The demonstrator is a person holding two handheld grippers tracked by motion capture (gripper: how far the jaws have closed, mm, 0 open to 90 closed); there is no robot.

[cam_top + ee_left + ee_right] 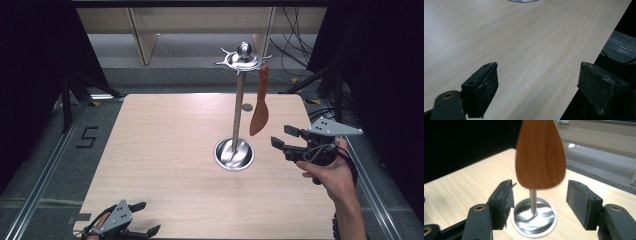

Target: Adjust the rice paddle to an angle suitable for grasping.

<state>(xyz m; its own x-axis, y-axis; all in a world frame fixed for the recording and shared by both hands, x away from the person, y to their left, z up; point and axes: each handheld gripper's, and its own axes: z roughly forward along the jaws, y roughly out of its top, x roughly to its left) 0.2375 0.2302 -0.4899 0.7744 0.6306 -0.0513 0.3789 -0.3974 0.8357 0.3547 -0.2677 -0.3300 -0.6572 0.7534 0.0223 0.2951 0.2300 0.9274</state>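
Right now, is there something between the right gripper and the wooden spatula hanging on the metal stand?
Nothing visible. The right gripper is open beside the wooden spatula, which hangs free from the metal stand, apart from both pads.

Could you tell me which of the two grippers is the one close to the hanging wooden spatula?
The right gripper, jaws open just below the wooden spatula hanging from the rack. The left gripper rests at the table's near edge.

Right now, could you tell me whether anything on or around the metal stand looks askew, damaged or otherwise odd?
Nothing stands out. The wooden spatula hangs from the top of the metal stand, which stands upright on the table. The right tool is open just beside the spatula's blade, not touching it. The left tool rests open at the table's near edge.
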